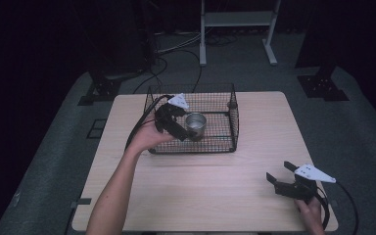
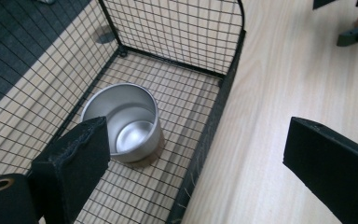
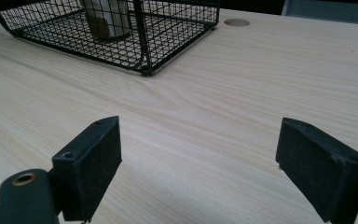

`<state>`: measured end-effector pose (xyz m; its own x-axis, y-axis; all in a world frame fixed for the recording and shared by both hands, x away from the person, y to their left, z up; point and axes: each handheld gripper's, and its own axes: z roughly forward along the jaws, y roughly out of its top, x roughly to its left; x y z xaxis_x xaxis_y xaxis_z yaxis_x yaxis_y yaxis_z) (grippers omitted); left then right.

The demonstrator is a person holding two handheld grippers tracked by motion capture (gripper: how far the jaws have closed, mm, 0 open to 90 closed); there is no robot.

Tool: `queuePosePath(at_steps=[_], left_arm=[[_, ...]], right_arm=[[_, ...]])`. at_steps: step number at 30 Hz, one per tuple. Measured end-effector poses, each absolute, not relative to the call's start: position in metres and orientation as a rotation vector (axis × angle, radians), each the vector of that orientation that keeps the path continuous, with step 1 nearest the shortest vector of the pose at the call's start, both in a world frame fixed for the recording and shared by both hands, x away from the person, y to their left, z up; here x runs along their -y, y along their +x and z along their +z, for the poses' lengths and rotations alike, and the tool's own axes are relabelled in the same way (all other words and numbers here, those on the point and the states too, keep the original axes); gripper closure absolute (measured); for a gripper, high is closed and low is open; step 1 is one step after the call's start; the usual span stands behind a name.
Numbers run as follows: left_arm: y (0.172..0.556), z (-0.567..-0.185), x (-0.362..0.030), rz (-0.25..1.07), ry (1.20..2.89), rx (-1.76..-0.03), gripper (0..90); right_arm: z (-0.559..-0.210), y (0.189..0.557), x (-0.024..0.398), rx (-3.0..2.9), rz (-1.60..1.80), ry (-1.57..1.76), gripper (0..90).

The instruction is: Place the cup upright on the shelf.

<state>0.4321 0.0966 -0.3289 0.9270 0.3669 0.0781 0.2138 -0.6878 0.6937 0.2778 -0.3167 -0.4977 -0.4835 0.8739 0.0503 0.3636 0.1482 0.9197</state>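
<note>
A shiny metal cup (image 1: pixel 195 125) (image 2: pixel 123 123) stands upright and empty inside a black wire basket (image 1: pixel 232 117) (image 2: pixel 177 37) at the far middle of the wooden table (image 1: pixel 210 196). My left gripper (image 1: pixel 176 128) (image 2: pixel 196 140) hovers over the basket's near left part, just left of the cup. Its jaws are open and straddle the basket's wall, one over the basket floor, one over bare table, nothing gripped. My right gripper (image 1: pixel 280 172) (image 3: pixel 198 140) rests open near the table's front right corner, with bare wood between its jaws. From there the basket (image 3: pixel 168 32) and cup (image 3: pixel 106 18) show far off.
A round hole (image 3: pixel 237 22) is set in the tabletop beyond the basket. Dark floor surrounds the table, with cables (image 1: pixel 176 49), a white metal frame (image 1: pixel 237 29) and black stand bases (image 1: pixel 323 85) behind it. Bare wood lies between the basket and the right gripper.
</note>
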Motion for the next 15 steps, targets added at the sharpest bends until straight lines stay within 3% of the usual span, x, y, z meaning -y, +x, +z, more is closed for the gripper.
queuePosePath(at_steps=[15], left_arm=[[0.400,-0.341,-0.102,0.272,2.318,-0.361,6.1]], right_arm=[[-0.498,0.278,0.319,-1.911,1.333,1.194,13.5]])
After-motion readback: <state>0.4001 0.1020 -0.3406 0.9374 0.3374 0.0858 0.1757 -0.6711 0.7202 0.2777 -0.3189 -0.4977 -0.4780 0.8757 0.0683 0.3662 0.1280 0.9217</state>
